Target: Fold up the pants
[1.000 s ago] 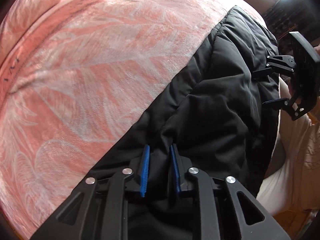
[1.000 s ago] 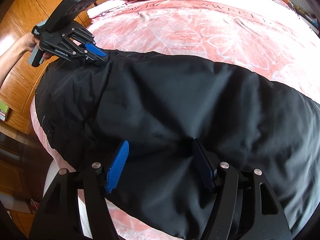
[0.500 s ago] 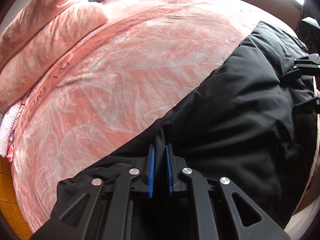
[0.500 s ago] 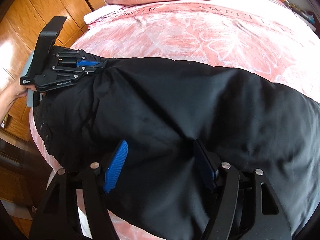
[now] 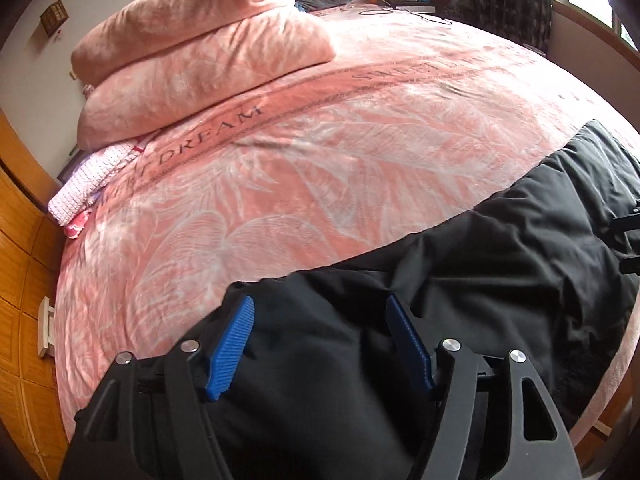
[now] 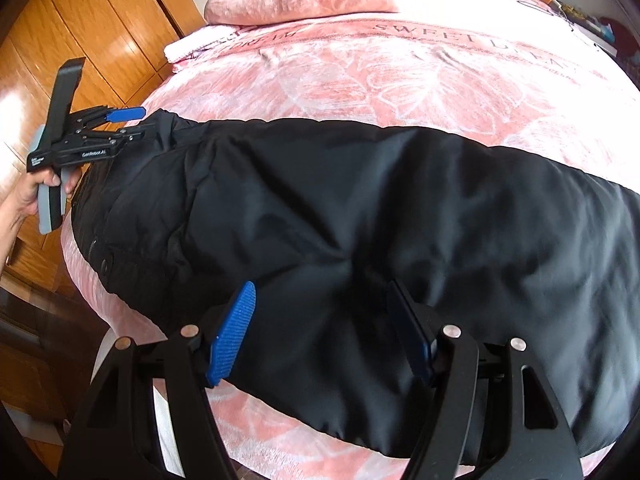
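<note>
My left gripper [image 5: 320, 344] has just been opening; its jaws now stand apart over the waist end of the pants [image 5: 460, 280], with fabric below them but nothing pinched. In the right wrist view it sits just off that end at the bed's left edge, blue pads [image 6: 128, 113] clear of the cloth, a hand [image 6: 28, 196] on its handle. I read that as a release after laying the end down.

Right gripper [image 6: 320, 340] also has its jaws apart, straddling a puckered crease mid-leg near the bed's front edge. Pads look close to the fabric but I can't tell whether they press it. Probably there to steady the cloth or set up for the next pinch.

The pants lie as a long black band across the pink bedspread [image 5: 300, 160], running along the front edge, waist left, legs right. They look doubled lengthwise, leg on leg. Pillows [image 5: 200, 52] are stacked at the far left corner, well clear.

Next, I'd guess, is a crosswise fold, so both grippers need fresh grips.
</note>
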Available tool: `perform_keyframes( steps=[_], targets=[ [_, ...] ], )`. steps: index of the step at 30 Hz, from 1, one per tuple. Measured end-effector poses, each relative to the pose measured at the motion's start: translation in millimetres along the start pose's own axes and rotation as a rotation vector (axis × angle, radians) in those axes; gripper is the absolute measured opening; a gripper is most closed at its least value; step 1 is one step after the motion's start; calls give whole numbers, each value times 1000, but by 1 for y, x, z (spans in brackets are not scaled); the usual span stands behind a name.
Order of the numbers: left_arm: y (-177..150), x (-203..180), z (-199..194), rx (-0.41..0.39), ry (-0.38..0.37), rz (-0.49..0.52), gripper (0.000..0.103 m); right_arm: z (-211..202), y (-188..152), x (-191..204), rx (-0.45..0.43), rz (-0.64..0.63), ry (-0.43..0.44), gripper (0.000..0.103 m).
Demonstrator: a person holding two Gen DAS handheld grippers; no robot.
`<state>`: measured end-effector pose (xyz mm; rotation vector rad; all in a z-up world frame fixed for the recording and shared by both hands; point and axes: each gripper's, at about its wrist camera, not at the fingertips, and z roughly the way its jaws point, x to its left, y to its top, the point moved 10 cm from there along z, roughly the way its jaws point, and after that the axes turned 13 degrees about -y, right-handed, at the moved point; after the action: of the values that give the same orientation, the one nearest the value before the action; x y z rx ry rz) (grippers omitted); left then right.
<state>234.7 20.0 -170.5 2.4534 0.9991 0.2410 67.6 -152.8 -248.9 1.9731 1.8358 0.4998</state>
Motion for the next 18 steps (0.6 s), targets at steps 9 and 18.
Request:
perform_keyframes(
  steps=[9, 18],
  targets=[
    [-8, 34, 49, 186, -79, -24, 80, 3, 6, 24, -5, -43, 36, 68],
    [-17, 55, 41, 116, -112, -163, 29, 23, 14, 48, 16, -92, 2, 69]
  ],
)
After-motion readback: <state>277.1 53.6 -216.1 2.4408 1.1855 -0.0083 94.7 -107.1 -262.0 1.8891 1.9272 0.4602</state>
